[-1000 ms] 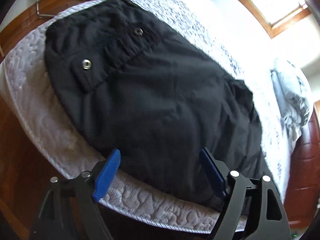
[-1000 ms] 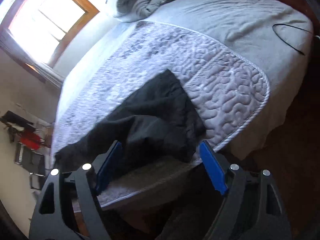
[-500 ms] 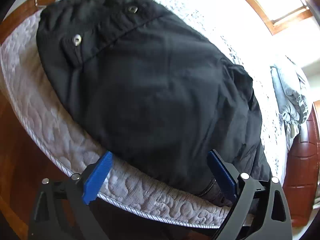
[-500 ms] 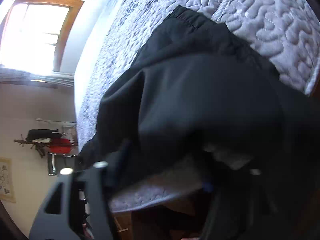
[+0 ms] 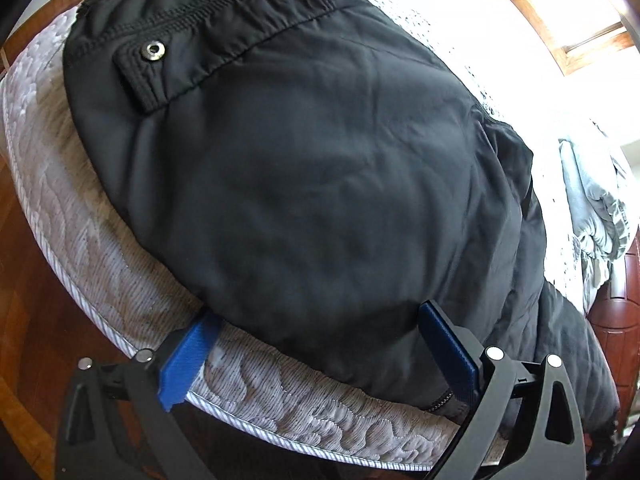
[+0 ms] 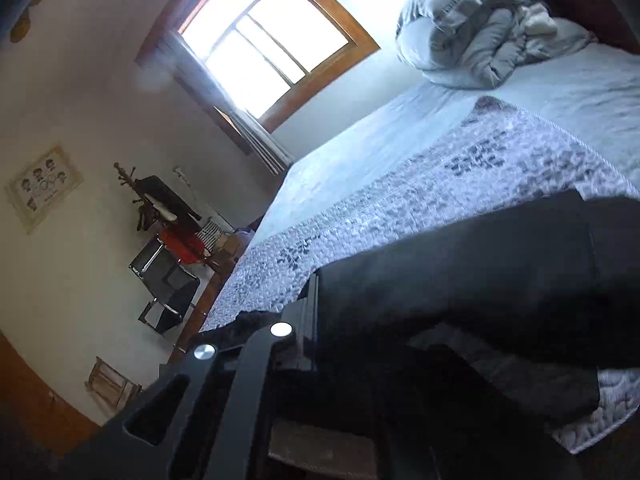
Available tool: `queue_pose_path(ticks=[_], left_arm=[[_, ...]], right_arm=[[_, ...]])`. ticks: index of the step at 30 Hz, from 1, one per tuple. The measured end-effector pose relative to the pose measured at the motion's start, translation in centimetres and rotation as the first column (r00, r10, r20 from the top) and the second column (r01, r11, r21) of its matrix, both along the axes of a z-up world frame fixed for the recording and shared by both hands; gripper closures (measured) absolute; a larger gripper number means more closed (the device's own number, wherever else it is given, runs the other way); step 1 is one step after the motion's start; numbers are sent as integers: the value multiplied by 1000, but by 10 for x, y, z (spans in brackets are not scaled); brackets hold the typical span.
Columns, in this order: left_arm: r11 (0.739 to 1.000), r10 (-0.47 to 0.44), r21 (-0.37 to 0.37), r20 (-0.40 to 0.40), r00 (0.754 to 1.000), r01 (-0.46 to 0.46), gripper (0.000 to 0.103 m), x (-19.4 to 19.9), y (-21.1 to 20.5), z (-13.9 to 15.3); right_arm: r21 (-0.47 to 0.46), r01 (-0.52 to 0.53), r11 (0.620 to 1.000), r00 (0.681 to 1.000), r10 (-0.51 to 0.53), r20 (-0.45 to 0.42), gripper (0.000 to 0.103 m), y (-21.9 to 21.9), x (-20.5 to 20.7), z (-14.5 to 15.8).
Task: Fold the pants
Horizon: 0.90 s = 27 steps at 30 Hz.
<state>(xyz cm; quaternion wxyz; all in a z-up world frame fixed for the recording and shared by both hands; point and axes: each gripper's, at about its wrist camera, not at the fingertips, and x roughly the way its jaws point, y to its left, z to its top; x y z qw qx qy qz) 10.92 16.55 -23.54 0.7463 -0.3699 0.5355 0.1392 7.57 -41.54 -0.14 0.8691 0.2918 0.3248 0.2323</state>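
Holding my left gripper [image 5: 316, 344] wide open at the black pants [image 5: 312, 168], I read no labels. My right gripper [image 6: 400, 360] lay under dark fabric; I couldn't tell its state.

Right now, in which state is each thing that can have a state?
pants: spread on the quilt, waist snaps undone.
left gripper: open, astride the pants' near edge.
right gripper: fingers hidden under black cloth, state unclear.
duvet: bunched at the headboard.
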Motion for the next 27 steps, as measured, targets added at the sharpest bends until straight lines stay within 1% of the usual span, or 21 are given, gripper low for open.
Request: queue_pose_path(ticks=[1, 2, 3, 4, 5, 7, 8, 10, 11, 12, 14, 16, 17, 18, 19, 21, 22, 24, 26, 27], left_arm=[[1000, -5, 0, -2, 1000, 5, 4, -1, 1, 1], [1000, -7, 0, -5, 1000, 7, 4, 0, 0, 0], [1000, -10, -1, -9, 1000, 10, 4, 2, 0, 0], [1000, -11, -3, -14, 1000, 11, 4, 3, 0, 0], [1000, -11, -5, -19, 1000, 11, 4, 5, -1, 0], [1000, -8, -10, -28, 1000, 7, 4, 3, 8, 2], [1000, -4, -11, -30, 1000, 4, 4, 4, 7, 2], [1000, 2, -10, -36, 999, -2, 4, 7, 7, 0], [1000, 1, -9, -38, 999, -2, 4, 7, 10, 0], [1000, 2, -8, -40, 999, -2, 4, 9, 9, 1], [1000, 2, -4, -41, 999, -2, 4, 12, 8, 0], [1000, 5, -3, -48, 999, -6, 4, 15, 12, -1], [1000, 8, -3, -54, 999, -9, 4, 17, 13, -1], [1000, 10, -2, -57, 998, -10, 4, 18, 13, -1], [1000, 5, 3, -57, 998, -5, 4, 21, 12, 0], [1000, -11, 12, -54, 998, 11, 4, 23, 11, 2], [1000, -19, 13, -53, 998, 20, 4, 24, 11, 3], [1000, -22, 8, -43, 999, 22, 4, 24, 11, 4], [1000, -16, 4, -35, 999, 16, 4, 23, 12, 6], [1000, -13, 2, -32, 999, 13, 4, 23, 12, 6]], right_arm=[[0, 30, 1000, 998, -30, -59, 101, -6, 0, -17], [-22, 70, 997, 987, -72, -142, 101, -14, 1, -37], [-50, 92, 995, 971, -101, -216, 100, -18, 5, -61], [-83, 101, 991, 940, -122, -320, 100, -24, 4, -85], [-101, 107, 989, 915, -138, -380, 97, -27, 3, -103], [-126, 118, 985, 884, -162, -438, 93, -30, -7, -123], [-112, 117, 987, 878, -156, -453, 90, -31, -11, -129], [-103, 122, 987, 869, -157, -470, 69, -34, -16, -133], [-104, 117, 988, 865, -153, -477, 51, -32, -17, -132], [-102, 103, 989, 866, -139, -480, 48, -31, -20, -130], [-101, 81, 992, 865, -120, -487, 48, -32, -24, -140], [-95, 83, 992, 853, -120, -508, 48, -36, -30, -137], [-71, 91, 993, 846, -115, -521, 46, -35, -34, -138], [-50, 97, 994, 837, -108, -536, 45, -37, -34, -147], [-10, 106, 994, 830, -94, -550, 45, -40, -39, -152], [61, 131, 989, 817, -73, -572, 41, -42, -47, -161], [75, 146, 986, 812, -75, -579, 40, -44, -49, -162], [97, 188, 977, 794, -93, -601, 40, -48, -50, -175], [131, 216, 967, 801, -99, -591, 40, -56, -46, -184], [133, 242, 961, 796, -119, -594, 40, -59, -44, -188]])
